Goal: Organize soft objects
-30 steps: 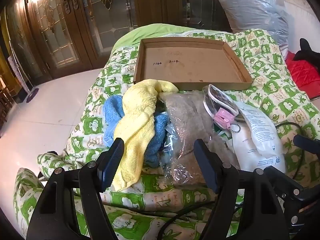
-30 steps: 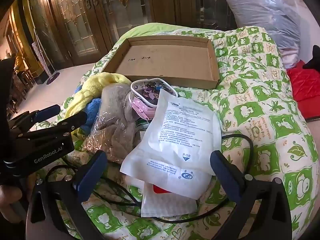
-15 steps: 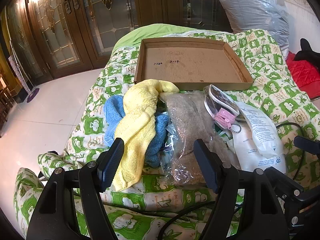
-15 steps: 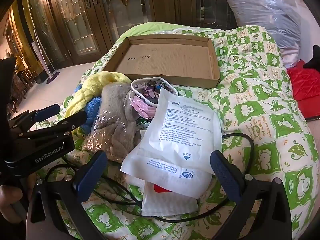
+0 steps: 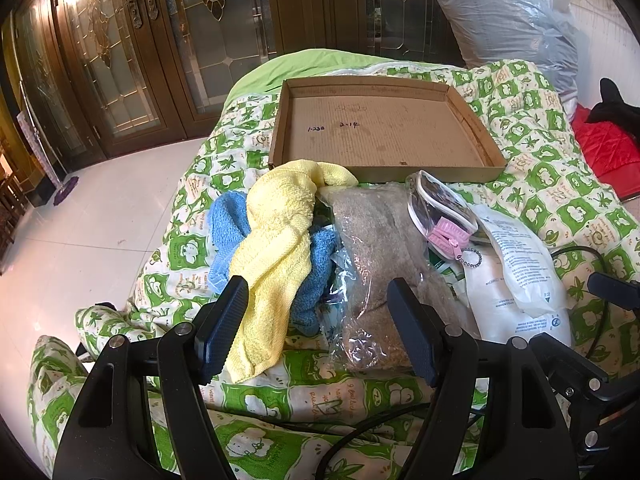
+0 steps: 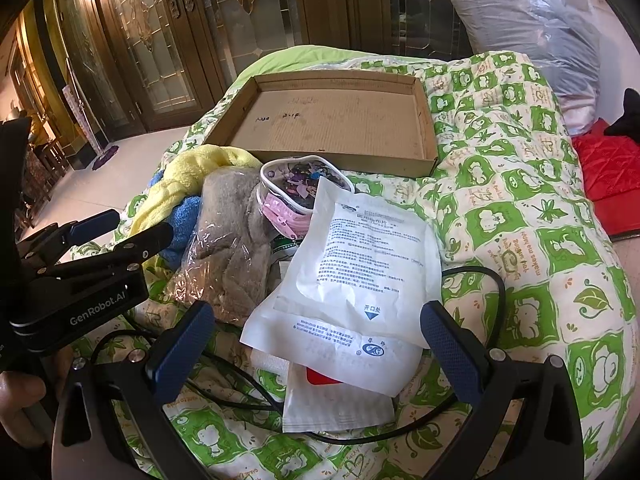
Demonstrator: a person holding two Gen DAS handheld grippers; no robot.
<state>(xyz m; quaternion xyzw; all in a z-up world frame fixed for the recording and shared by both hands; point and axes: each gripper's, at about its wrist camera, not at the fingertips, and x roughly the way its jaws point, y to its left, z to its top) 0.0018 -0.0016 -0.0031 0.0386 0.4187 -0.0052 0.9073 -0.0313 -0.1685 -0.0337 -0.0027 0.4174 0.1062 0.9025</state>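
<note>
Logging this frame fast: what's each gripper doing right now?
Left gripper: open, holding nothing.
Right gripper: open, holding nothing.

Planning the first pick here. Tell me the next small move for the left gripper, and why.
Probably ease the left gripper forward and down onto the yellow towel. Its jaws are open and empty, and the towel lies on top of the blue towel, right ahead of the fingers. The cardboard tray behind the pile holds nothing yet. The right gripper is open too, over the white packet.
</note>
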